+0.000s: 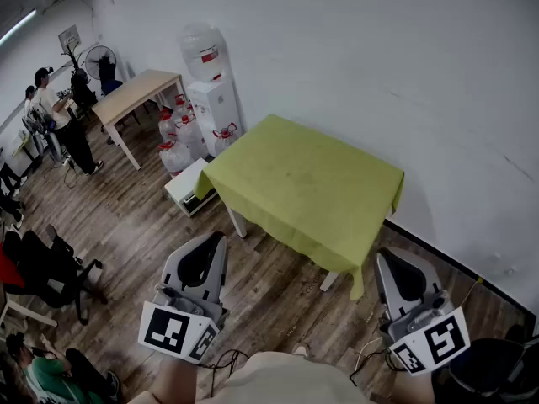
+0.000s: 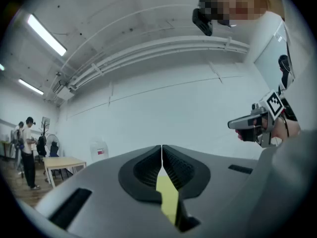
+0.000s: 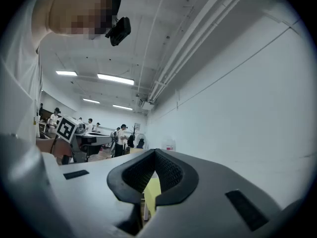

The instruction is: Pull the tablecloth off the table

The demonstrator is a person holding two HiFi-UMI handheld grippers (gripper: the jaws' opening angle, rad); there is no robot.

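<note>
Yellow-green tablecloth (image 1: 307, 188) lies spread over the surface (image 1: 237, 222), its edges hanging down on every side, with white legs showing beneath. The surface sits close to the white wall. Left tool (image 1: 216, 241) and right tool (image 1: 384, 257) are held about level, short of the near edge, clear of the cloth. Both tools are narrow, jaws pressed together with nothing between the pads. The cloth shows only as a sliver beyond them. Water dispenser (image 1: 210, 91) stands near the surface's far left corner.
</note>
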